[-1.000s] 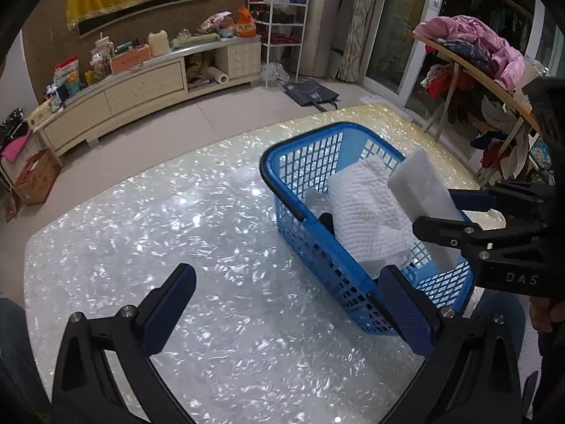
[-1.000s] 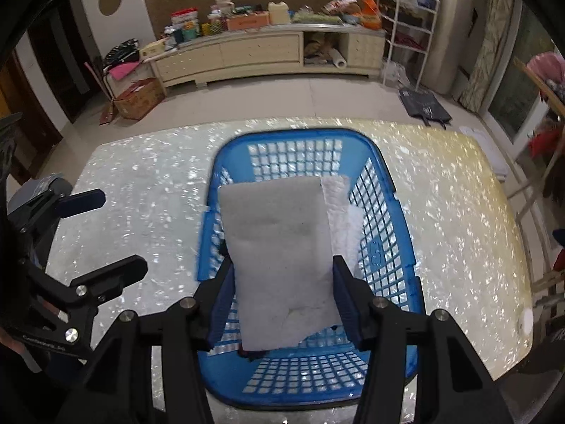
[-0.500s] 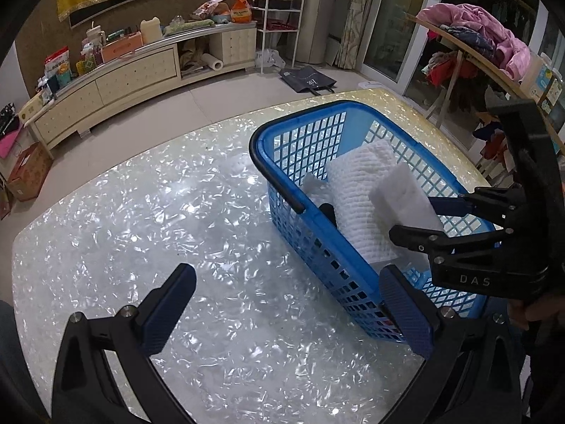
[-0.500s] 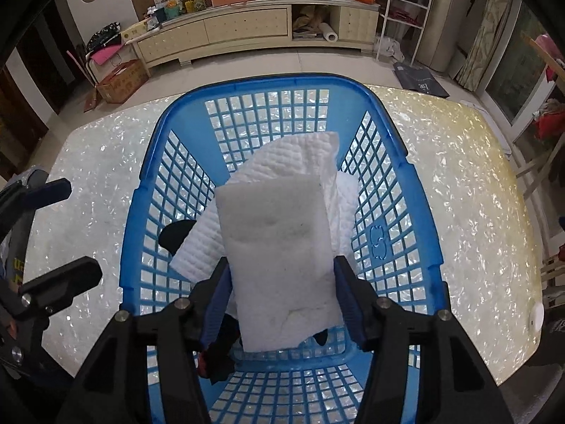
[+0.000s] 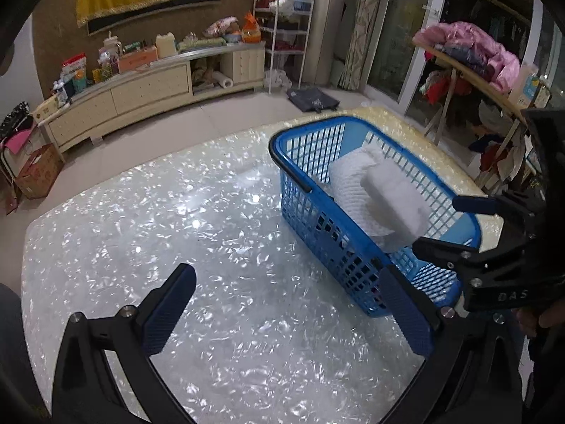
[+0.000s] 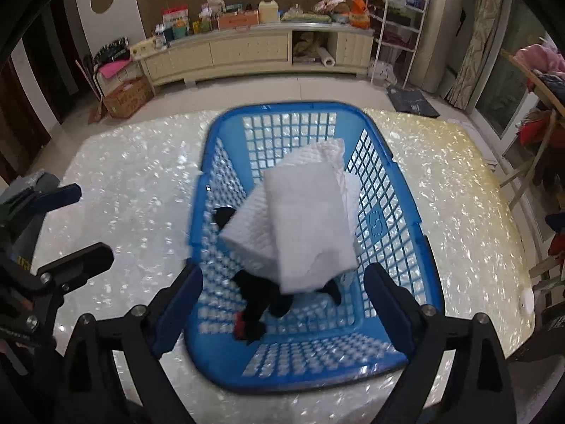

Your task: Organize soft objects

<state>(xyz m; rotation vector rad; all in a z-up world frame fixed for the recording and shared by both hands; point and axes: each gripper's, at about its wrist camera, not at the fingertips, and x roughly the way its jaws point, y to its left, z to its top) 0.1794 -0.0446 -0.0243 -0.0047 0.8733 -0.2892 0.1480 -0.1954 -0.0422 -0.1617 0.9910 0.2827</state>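
As the tabletop [image 5: 169,219] is large and shiny, it carries only the blue basket [image 6: 206,247], which stands near its far right corner in the left wrist view. Inside the basket lie the soft things, from big to small: a white quilted cloth [image 6: 247,226] along the floor of the basket, a white pad [image 6: 310,222] on top of it and slanted toward the near wall, and a dark fabric piece [image 6: 261,307] under both, close to the near wall (a small red part shows beside it, I cannot tell what it is).

The pad looks light and limp, so I judge it will bend when lifted; a hold on its near edge, where it is free of the mesh, seems best. The quilted cloth should be soft too, and may drag the pad with it.

The right gripper [image 6: 282,304] is spread wide over the near end of the basket and grips nothing. The left gripper [image 5: 286,314] is wide as well, above bare tabletop left of the basket.
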